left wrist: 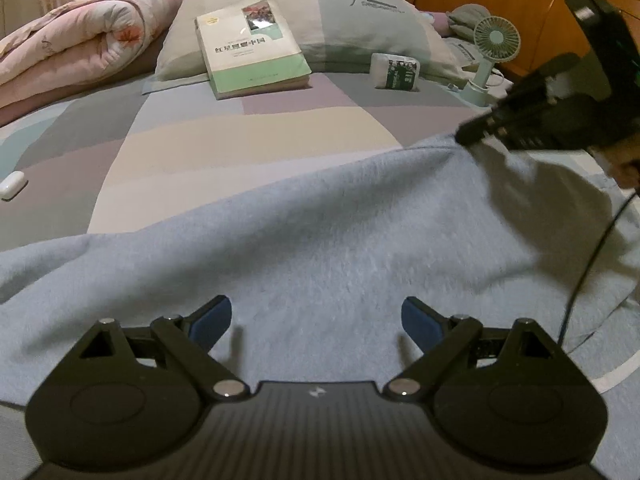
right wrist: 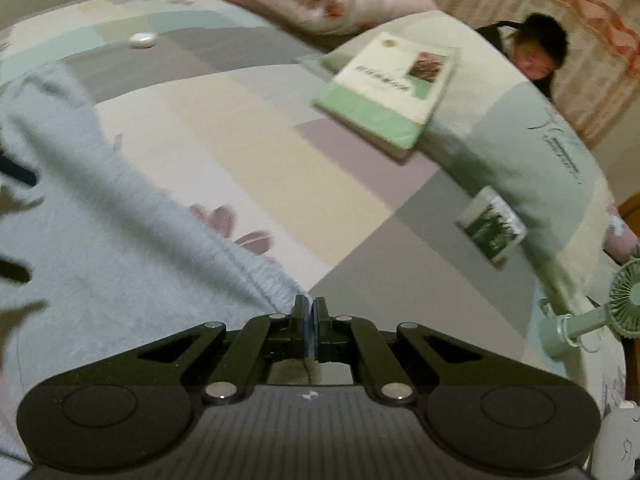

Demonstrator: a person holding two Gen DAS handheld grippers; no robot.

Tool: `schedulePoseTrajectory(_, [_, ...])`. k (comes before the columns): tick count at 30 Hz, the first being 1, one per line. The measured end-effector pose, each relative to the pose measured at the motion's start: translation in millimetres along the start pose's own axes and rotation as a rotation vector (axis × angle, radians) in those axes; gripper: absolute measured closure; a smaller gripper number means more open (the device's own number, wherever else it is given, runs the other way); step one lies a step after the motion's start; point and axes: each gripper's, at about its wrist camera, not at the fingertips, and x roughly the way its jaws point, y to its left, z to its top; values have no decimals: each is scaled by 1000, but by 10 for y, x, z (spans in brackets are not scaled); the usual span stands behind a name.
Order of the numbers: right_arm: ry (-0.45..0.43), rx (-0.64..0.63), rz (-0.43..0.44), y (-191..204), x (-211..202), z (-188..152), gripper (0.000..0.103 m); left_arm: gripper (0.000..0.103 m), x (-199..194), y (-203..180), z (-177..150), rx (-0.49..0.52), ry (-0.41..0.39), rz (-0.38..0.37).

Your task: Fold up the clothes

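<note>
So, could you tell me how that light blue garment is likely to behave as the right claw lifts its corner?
The garment will probably drape limply: it already sags in folds below the shut right claw. Its fuzzy knit looks grippy, so it likely won't slip from the pads. It may drag across the bedspread rather than lift whole, since most of it lies flat.

Book [left wrist: 252, 46] leaning on pillow [left wrist: 360, 12]; rolled pink quilt [left wrist: 80, 36] left; tissue pack [left wrist: 394, 71], mint fan [left wrist: 494, 44] right; white case [left wrist: 12, 185] on patchwork bed [left wrist: 240, 148].

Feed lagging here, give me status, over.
Right claw shut on blue garment edge. Left claw open above it. Book well clear.
</note>
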Motion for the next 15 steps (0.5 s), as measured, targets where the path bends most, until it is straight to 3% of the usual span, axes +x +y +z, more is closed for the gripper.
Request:
schedulePoseTrajectory(4, [-5,40,-70,-60,180,105,100,11,1,17,0,-5,1,2])
schedulePoseTrajectory(8, [42,92,-67,-135,343,93,98,11,14,27,-1,-7,6,5])
schedulePoseTrajectory(12, [5,131,-59,-248,99,42,83,11,35,35,-5,-9,10,15])
schedulePoseTrajectory(15, [17,139,-99,-402,-81,-61,77,11,56,35,-10,-9,15,17])
